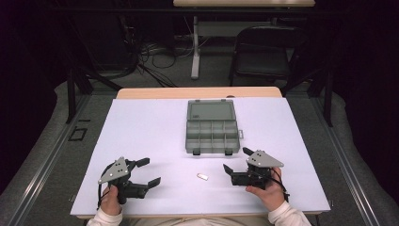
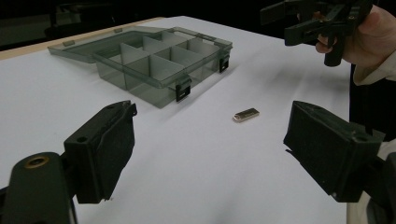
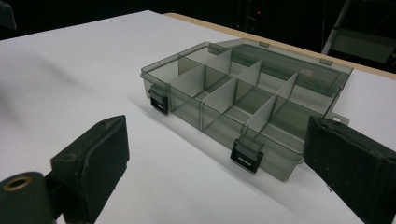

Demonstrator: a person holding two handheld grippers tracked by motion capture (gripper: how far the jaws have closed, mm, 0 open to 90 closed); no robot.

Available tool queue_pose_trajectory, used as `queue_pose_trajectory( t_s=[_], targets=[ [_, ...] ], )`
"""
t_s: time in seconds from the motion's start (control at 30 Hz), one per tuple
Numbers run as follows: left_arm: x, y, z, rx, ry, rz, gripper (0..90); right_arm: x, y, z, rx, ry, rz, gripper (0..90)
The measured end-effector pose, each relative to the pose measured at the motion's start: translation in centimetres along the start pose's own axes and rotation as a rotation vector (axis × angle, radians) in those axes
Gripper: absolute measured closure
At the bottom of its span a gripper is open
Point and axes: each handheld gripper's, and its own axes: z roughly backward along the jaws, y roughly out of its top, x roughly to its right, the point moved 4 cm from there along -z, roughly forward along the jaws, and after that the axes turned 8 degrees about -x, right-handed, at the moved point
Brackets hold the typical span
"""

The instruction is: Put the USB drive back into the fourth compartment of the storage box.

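Observation:
A grey see-through compartment box [image 1: 211, 136] lies open in the middle of the white table, its lid [image 1: 211, 111] folded back flat. In front of it a small silvery metal piece [image 1: 202, 176] rests on the sheet between my two grippers. My left gripper [image 1: 149, 172] is held at the near left, open and holding nothing. In the left gripper view its wide-apart jaws [image 2: 210, 140] frame the metal piece [image 2: 246, 115], with the box [image 2: 154, 65] beyond. My right gripper [image 1: 236, 160] is open at the near right and points at the box [image 3: 243, 98], whose latches face it.
The white sheet [image 1: 141, 132] covers a wooden table whose far edge [image 1: 197, 92] shows. Beyond it stand a black folding chair [image 1: 263, 56] and a table leg with cables on the floor. Bare sheet lies on both sides of the box.

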Motion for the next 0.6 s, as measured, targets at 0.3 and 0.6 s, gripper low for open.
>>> queue_pose_trajectory(
  t_s=[0.3, 0.6],
  targets=[
    [0.05, 0.01, -0.05, -0.009, -0.005, -0.002, 15.7, -0.15, 0.09, 0.06, -0.007, 0.009, 0.001, 7.6],
    [0.13, -0.02, -0.13, -0.011, -0.008, -0.002, 15.7, -0.20, 0.05, -0.06, -0.030, 0.027, -0.002, 7.6]
  ],
)
